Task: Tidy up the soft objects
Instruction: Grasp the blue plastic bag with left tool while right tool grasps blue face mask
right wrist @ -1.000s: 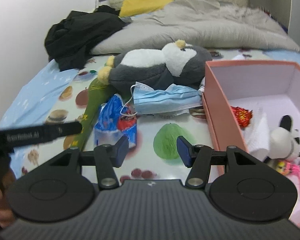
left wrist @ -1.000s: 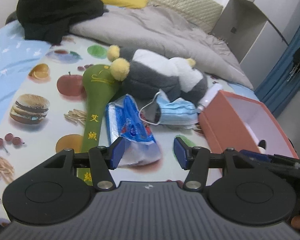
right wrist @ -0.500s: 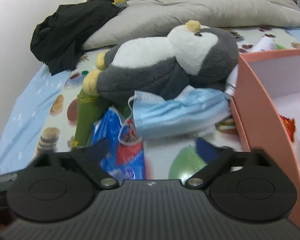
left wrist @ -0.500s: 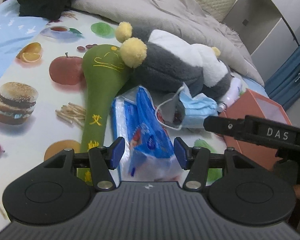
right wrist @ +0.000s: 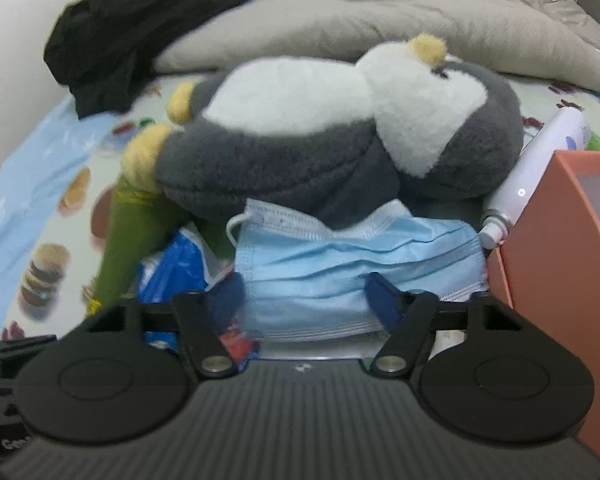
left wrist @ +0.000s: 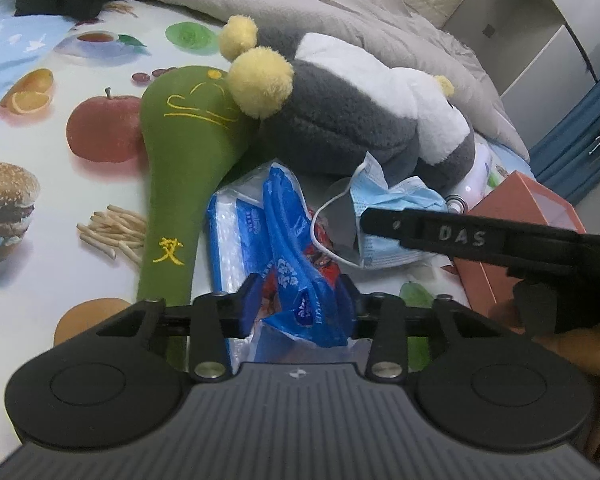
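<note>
Closing on the blue tissue pack [left wrist: 296, 276], just in front of the penguin plush [left wrist: 352, 128], is the left claw [left wrist: 300, 306]. Beside it, the right claw [right wrist: 306, 296] is closing around the blue face mask [right wrist: 356, 256].

Printed bed sheet [left wrist: 40, 152] lies open at left; plush penguin [left wrist: 352, 120] and orange box [right wrist: 556, 248] block far and right.

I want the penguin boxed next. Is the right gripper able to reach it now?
Probably not directly: the blue face mask lies between the closing right gripper and the plush penguin, draped against it.
</note>
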A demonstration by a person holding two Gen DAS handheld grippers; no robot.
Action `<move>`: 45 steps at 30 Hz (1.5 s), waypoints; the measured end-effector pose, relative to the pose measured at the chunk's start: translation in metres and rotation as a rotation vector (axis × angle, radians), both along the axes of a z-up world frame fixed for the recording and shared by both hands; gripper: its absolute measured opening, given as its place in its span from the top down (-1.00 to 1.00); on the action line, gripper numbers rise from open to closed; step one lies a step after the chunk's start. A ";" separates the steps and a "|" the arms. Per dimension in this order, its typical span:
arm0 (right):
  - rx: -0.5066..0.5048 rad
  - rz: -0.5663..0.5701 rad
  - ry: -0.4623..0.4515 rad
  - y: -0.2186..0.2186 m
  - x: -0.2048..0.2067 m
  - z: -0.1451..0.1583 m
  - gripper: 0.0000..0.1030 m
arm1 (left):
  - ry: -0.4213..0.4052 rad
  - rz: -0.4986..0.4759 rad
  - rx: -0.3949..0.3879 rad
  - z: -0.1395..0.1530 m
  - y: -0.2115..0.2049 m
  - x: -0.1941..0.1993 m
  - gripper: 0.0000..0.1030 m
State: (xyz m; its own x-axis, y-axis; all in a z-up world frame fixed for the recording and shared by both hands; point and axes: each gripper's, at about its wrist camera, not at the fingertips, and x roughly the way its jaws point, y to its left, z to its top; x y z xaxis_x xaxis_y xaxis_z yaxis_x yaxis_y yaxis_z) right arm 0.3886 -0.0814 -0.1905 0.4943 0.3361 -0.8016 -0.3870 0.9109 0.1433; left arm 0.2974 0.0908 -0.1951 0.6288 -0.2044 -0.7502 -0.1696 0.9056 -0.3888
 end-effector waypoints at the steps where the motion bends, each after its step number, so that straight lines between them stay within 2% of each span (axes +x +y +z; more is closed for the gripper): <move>1: 0.000 0.005 0.005 0.000 0.001 -0.002 -0.23 | 0.000 0.004 0.002 0.000 0.000 0.000 0.36; 3: -0.010 0.010 0.000 0.000 0.000 -0.002 0.12 | 0.001 0.003 0.015 0.000 0.000 -0.001 0.54; 5: -0.023 0.011 -0.010 0.000 -0.002 0.001 0.57 | -0.003 0.002 0.014 0.000 0.001 -0.002 0.67; 7: -0.021 0.012 -0.013 -0.002 -0.003 0.004 0.82 | -0.010 0.008 0.010 0.002 0.002 -0.004 0.74; 10: -0.027 0.014 -0.042 -0.004 -0.009 0.014 0.93 | -0.020 0.014 0.006 0.007 0.003 -0.009 0.83; 16: -0.009 0.016 -0.078 -0.010 -0.026 0.038 0.93 | -0.046 0.031 -0.010 0.021 0.006 -0.025 0.85; 19: 0.006 0.012 -0.072 -0.011 -0.032 0.040 0.85 | -0.052 0.035 -0.008 0.024 0.006 -0.034 0.85; 21: 0.013 -0.011 -0.046 -0.009 -0.034 0.035 0.73 | -0.054 0.034 -0.002 0.025 0.006 -0.041 0.85; 23: 0.020 -0.030 -0.026 -0.005 -0.034 0.030 -0.17 | -0.051 0.036 0.005 0.024 0.007 -0.046 0.85; 24: 0.020 -0.035 -0.029 -0.003 -0.036 0.028 -0.31 | -0.049 0.038 0.003 0.022 0.008 -0.048 0.85; 25: 0.017 -0.032 -0.046 0.002 -0.037 0.027 -0.32 | -0.047 0.040 0.000 0.021 0.009 -0.050 0.85; 28: -0.040 -0.007 -0.082 0.016 -0.036 0.022 -0.30 | -0.041 0.048 -0.009 0.019 0.014 -0.053 0.85; 33: -0.132 0.007 -0.073 0.037 -0.026 0.004 -0.30 | -0.041 0.046 -0.017 0.017 0.016 -0.051 0.85; 36: -0.217 0.012 -0.098 0.047 -0.025 -0.006 -0.20 | -0.042 0.045 -0.019 0.016 0.016 -0.050 0.85; 38: -0.232 0.001 -0.110 0.048 -0.025 -0.007 0.23 | -0.042 0.044 -0.019 0.015 0.016 -0.048 0.85; 39: -0.234 0.001 -0.111 0.048 -0.025 -0.007 0.37 | -0.041 0.044 -0.020 0.015 0.016 -0.048 0.85; 40: -0.234 0.001 -0.113 0.047 -0.025 -0.006 0.66 | -0.041 0.044 -0.022 0.015 0.016 -0.047 0.85; 41: -0.241 -0.002 -0.121 0.046 -0.027 -0.004 0.79 | -0.041 0.045 -0.022 0.015 0.016 -0.047 0.85; 45: -0.233 0.004 -0.162 0.039 -0.035 0.012 0.86 | -0.049 0.048 -0.029 0.019 0.015 -0.049 0.85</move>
State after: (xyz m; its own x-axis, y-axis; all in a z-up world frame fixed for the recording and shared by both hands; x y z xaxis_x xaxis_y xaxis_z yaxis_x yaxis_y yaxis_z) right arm 0.3532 -0.0428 -0.1780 0.6215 0.1546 -0.7680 -0.3916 0.9104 -0.1337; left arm 0.2486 0.1058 -0.1759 0.6742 -0.1945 -0.7125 -0.1924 0.8852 -0.4236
